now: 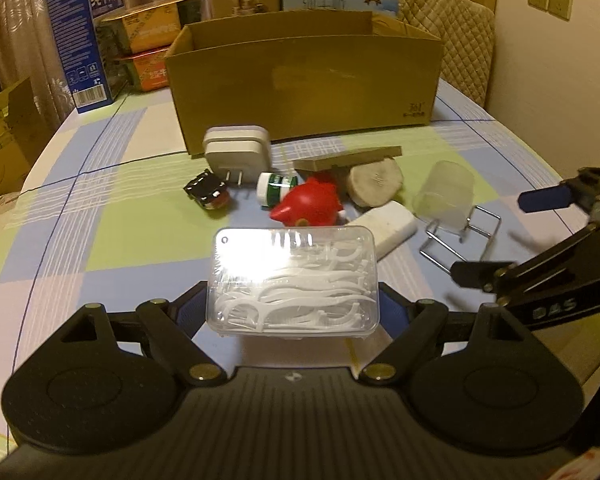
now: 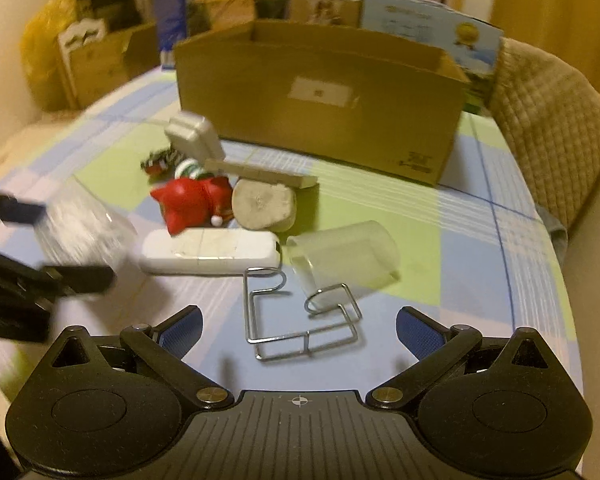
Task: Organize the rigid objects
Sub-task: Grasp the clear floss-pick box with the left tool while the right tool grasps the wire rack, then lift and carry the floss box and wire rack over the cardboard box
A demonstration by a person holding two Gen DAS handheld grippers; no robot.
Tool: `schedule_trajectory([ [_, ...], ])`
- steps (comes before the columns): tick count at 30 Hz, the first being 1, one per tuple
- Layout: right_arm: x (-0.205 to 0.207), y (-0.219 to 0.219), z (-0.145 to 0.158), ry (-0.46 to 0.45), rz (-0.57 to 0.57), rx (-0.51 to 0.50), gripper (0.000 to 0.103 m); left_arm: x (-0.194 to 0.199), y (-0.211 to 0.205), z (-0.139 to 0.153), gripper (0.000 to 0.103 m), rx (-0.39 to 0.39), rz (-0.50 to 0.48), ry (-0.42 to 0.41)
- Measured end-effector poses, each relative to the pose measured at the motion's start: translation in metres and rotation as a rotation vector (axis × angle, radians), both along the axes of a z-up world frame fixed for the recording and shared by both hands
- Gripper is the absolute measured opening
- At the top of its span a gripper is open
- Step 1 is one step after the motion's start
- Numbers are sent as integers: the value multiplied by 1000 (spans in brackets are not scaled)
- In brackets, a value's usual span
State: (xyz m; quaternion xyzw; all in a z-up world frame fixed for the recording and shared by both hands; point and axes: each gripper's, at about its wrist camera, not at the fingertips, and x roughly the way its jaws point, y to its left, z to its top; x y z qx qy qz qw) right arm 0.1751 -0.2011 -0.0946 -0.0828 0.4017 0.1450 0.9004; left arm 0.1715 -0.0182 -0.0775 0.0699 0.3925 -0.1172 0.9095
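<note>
My left gripper is shut on a clear plastic box of white floss picks, held above the table. It shows blurred in the right wrist view. My right gripper is open and empty, just short of a bent wire stand. Beyond lie a frosted plastic cup on its side, a white bar-shaped case, a red figurine, a round wood slice, a flat wooden board, a white plug adapter and a green-capped bottle. An open cardboard box stands behind them.
A small black-and-red object lies left of the bottle. Milk cartons and gift boxes stand at the table's back left. A quilted chair back rises at the right. The checked tablecloth covers the table.
</note>
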Motion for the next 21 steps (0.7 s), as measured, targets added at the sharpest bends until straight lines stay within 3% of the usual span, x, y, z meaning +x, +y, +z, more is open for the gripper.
schedule_trajectory([
  [3, 8, 3, -12, 11, 23, -29, 98, 2, 4, -1, 83, -20, 5, 7],
  [4, 9, 4, -14, 15, 33, -35, 86, 2, 4, -1, 83, -23, 6, 7],
  [8, 12, 6, -20, 30, 29, -48, 66, 2, 4, 0, 83, -39, 5, 8],
  [13, 1, 2, -6, 42, -17, -5, 66, 2, 7, 11, 83, -71, 8, -2],
  [21, -1, -8, 72, -84, -54, 86, 66, 25, 9, 59, 83, -75, -22, -88],
])
